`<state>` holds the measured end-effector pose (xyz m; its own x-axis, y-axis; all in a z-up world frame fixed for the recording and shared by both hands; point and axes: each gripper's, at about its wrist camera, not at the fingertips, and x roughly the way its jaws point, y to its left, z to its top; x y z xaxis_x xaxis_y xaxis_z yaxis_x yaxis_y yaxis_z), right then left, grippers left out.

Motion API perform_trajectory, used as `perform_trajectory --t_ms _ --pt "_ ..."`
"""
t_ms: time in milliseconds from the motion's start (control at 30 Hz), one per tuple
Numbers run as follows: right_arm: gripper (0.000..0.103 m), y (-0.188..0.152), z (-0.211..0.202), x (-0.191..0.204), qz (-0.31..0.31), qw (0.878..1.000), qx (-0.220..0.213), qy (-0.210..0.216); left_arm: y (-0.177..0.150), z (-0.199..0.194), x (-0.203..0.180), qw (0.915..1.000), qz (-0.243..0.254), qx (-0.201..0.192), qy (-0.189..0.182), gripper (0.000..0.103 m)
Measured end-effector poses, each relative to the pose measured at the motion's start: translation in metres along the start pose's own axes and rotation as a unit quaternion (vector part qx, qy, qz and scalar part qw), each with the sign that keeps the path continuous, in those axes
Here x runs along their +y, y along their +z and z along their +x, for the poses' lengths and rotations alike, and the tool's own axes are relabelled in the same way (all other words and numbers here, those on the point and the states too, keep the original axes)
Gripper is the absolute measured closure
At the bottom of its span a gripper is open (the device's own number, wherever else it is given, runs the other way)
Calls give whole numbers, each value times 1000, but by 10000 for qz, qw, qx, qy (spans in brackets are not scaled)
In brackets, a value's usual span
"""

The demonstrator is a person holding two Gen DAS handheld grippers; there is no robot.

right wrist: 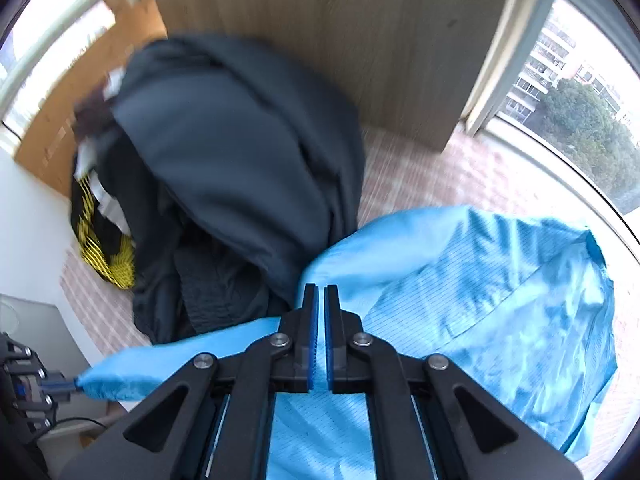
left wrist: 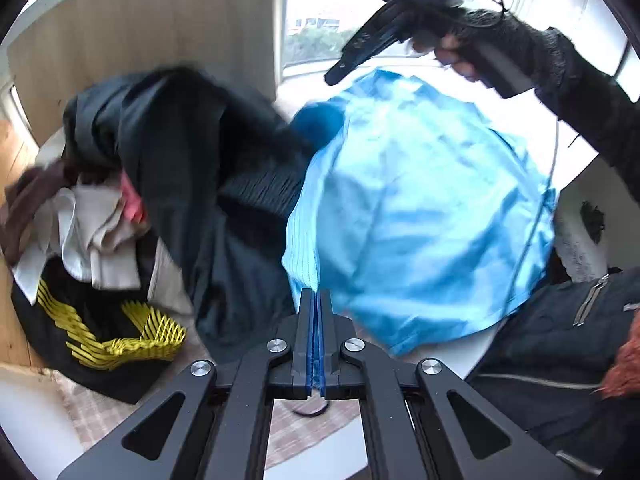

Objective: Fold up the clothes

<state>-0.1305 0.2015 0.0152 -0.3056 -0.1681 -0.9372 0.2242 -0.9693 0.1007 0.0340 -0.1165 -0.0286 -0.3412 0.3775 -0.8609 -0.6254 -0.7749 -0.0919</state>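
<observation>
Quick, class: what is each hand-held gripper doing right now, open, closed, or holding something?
Left hand-held gripper: closed on the blue garment.
Right hand-held gripper: nearly closed above the blue garment; whether it grips any cloth cannot be told.

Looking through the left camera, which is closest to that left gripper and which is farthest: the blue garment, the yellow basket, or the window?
1. Blue garment: clamped in the left gripper's jaws and spreading to the right.
2. Yellow basket: low on the left, stuffed with clothes.
3. Window: far back, top centre, beyond the garment.
</observation>
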Motion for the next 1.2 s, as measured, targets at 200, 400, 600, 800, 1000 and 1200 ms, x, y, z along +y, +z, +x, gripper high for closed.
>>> perform_trajectory --t_ms 200,400,600,800,1000,1200 --pt "100 -13 -40 -58 373 9986 -349 154 23 9 -73 9970 582 60 -515 102" --pt "99 -54 -40 -132 860 9963 87 12 20 77 -139 9862 503 596 -1458 102" --pt "81 -64 -8 -174 958 9946 389 -58 3 112 -174 9803 204 871 -1759 102" --pt "80 -77 43 -223 1545 9865 521 148 14 78 -129 9872 -745 302 -1375 102" --pt "80 -83 96 -230 1758 9807 683 523 36 2 -25 9701 -2223 -778 -593 102" --pt "80 -77 133 -201 1801 9775 809 743 8 -6 69 9495 -3037 -504 604 102"
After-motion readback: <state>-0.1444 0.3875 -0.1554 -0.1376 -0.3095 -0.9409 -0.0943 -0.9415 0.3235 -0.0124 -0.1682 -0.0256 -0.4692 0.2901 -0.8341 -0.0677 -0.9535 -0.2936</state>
